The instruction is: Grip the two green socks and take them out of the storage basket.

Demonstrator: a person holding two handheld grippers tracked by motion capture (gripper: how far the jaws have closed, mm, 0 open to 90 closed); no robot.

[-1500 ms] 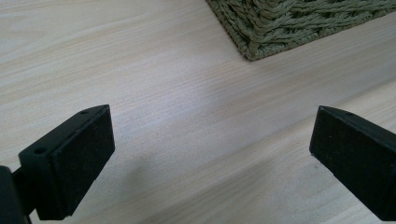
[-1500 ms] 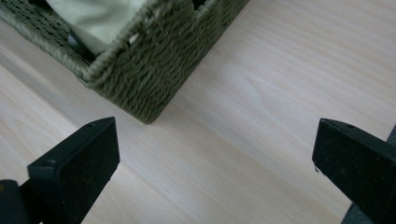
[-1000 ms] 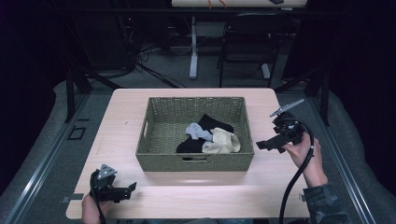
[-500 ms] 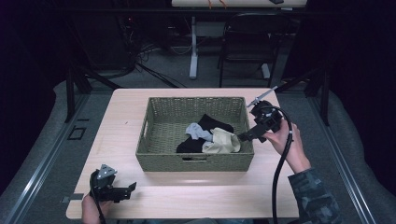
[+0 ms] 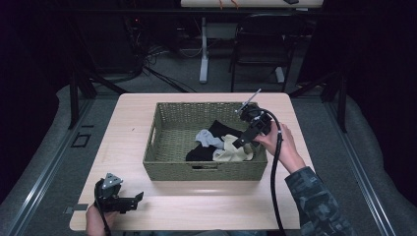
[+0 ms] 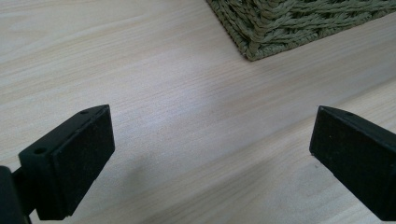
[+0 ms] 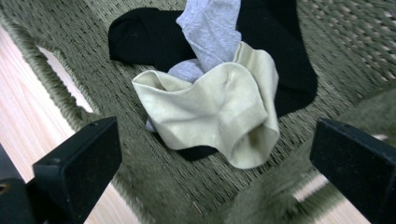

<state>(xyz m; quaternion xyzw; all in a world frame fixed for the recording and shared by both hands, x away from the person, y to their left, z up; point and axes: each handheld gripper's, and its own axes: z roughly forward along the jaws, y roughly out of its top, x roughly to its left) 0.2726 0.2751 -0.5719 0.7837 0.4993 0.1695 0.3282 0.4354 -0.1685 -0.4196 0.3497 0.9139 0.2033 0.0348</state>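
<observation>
A green woven basket stands mid-table and holds a cream sock, a grey sock and black socks. My right gripper hangs open over the basket's right end, jaws wide, pointing down at the cream sock and holding nothing. My left gripper rests open near the table's front left corner, over bare wood. The basket's corner lies ahead of it.
The light wooden table has bare strips left, right and in front of the basket. A cable trails from the right gripper along the person's forearm. A chair and a desk leg stand beyond the far edge.
The right gripper has swung from beside the table's right edge in over the basket and lowered toward the socks. The left gripper has stayed put.
</observation>
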